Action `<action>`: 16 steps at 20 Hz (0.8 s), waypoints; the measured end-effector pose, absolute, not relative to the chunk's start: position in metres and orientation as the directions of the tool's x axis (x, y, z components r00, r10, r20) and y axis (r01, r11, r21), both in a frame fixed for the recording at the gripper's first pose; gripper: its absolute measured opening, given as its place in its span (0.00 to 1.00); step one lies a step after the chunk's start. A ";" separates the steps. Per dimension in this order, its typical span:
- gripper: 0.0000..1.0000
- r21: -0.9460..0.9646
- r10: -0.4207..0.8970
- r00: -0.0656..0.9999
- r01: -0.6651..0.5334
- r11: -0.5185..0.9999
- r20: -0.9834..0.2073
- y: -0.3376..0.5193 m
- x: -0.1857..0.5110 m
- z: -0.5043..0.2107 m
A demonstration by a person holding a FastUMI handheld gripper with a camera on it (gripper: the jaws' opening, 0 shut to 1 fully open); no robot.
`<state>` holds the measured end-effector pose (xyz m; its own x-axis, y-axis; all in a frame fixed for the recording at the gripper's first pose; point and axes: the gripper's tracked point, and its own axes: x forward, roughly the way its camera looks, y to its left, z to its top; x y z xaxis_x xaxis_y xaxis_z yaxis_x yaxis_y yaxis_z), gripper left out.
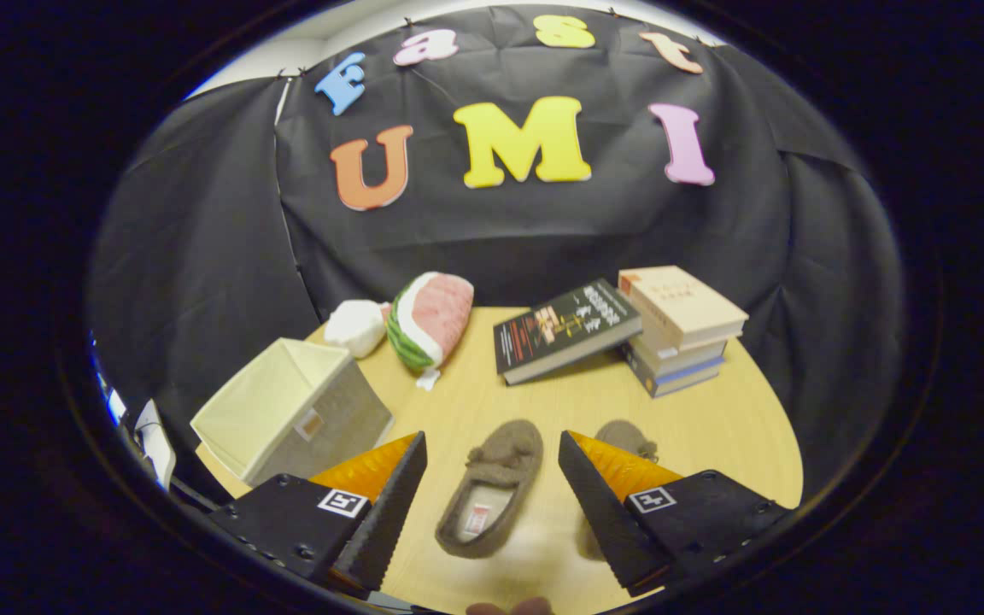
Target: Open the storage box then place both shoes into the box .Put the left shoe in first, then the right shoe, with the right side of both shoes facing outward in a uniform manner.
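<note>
The gripper [492, 461] hangs above a round wooden table [740, 427] with its two black, saw-toothed fingers [389, 504] spread wide apart and pressing on nothing. Between the fingers lies a brown fuzzy slipper [492, 500], its toe pointing toward 12 o'clock and its pale lining facing up; neither finger touches it. The second slipper [624, 436] sits just past the right finger at about 1 o'clock, mostly hidden behind that finger, so only its toe end shows. At about 10 o'clock from the fingers, just beyond the left one, stands the fabric storage box [291, 410], grey outside and cream inside, tilted with its open mouth turned up and to the left. Farther off at 11 o'clock rests a watermelon-slice plush [432, 318] with a white soft toy [357, 326] touching its left side. At 1 o'clock a black book [565, 329] leans against a stack of books [680, 329] near the table's far edge.
</note>
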<state>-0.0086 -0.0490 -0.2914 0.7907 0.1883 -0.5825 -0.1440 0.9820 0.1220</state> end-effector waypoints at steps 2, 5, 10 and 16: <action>0.95 0.124 0.171 0.748 -0.119 0.985 -0.642 -0.055 -0.005 -0.328; 0.95 0.152 0.183 0.697 -0.107 0.983 -0.694 -0.050 0.002 -0.365; 0.80 0.135 0.138 0.641 -0.054 0.989 -0.755 -0.051 0.016 -0.408; 0.39 0.172 0.135 0.594 0.007 0.985 -0.793 -0.044 0.023 -0.429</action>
